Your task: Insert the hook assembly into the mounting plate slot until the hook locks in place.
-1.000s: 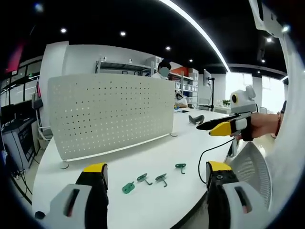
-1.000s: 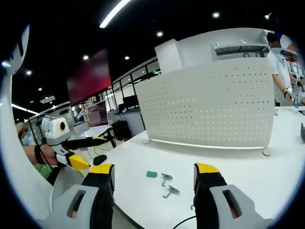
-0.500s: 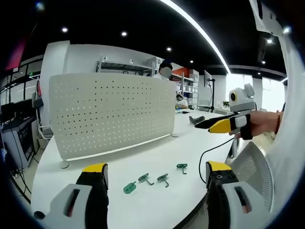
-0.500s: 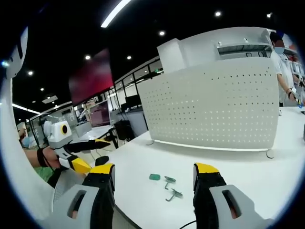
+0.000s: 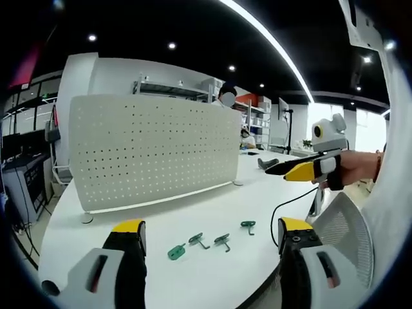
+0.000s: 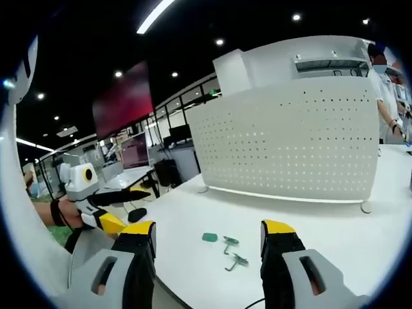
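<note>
A white perforated mounting plate (image 5: pixel 151 151) (image 6: pixel 293 145) stands upright on the white table. Several green hooks lie in a row in front of it: a flat green piece (image 5: pixel 174 252) (image 6: pixel 209 237), two hooks (image 5: pixel 197 241) (image 5: pixel 223 241) (image 6: pixel 230 242) (image 6: pixel 235 260), and one further right (image 5: pixel 248 225). My left gripper (image 5: pixel 209 241) stands open above the table's near edge, short of the hooks, and appears at the left of the right gripper view (image 6: pixel 125 203). My right gripper (image 6: pixel 207 239) is open too, holding nothing; it appears in the left gripper view (image 5: pixel 283 169) held in a hand.
A black cable (image 5: pixel 283 209) runs over the table's right edge. A dark object (image 5: pixel 266 163) lies far back on the table. A person (image 6: pixel 385 96) stands behind the plate. Desks with monitors (image 6: pixel 132 158) line the left side. A mesh chair back (image 5: pixel 341 228) sits at the right.
Both views have shifted slightly with the hands. The hooks and the plate have not moved, and both grippers stay open.
</note>
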`<move>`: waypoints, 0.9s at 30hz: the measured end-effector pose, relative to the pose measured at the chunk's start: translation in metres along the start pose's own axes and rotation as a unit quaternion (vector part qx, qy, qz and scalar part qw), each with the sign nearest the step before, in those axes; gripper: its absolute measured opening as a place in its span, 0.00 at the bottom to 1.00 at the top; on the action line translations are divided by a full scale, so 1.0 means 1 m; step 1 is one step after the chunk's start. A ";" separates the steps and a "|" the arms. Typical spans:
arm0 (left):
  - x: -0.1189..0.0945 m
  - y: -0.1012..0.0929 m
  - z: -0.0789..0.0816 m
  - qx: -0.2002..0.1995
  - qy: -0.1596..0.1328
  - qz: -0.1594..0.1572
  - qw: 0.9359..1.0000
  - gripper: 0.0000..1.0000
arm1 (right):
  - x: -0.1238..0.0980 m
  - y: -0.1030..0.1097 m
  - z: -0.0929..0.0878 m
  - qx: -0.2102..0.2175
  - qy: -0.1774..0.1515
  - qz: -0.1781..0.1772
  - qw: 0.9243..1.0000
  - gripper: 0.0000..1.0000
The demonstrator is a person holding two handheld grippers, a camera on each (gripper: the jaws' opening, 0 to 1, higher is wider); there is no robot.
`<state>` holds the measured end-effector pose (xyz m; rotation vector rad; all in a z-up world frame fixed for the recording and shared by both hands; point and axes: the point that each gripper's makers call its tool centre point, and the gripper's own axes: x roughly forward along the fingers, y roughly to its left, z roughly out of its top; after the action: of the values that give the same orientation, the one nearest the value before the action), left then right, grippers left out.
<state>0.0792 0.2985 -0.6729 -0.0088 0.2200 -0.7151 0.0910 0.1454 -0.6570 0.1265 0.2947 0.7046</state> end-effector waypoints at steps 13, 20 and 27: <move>0.004 0.007 -0.001 0.001 0.003 0.002 1.000 0.87 | 0.002 -0.004 0.000 0.000 0.002 -0.005 1.000 0.66; 0.005 0.010 -0.001 0.001 0.002 0.003 1.000 0.87 | 0.004 -0.005 0.001 -0.002 0.003 -0.006 1.000 0.66; 0.003 0.011 -0.004 0.000 0.005 0.004 1.000 0.87 | 0.006 -0.002 -0.001 -0.002 0.007 -0.003 1.000 0.66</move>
<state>0.0875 0.3049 -0.6786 -0.0054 0.2294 -0.7073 0.0960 0.1474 -0.6600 0.1164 0.3069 0.7000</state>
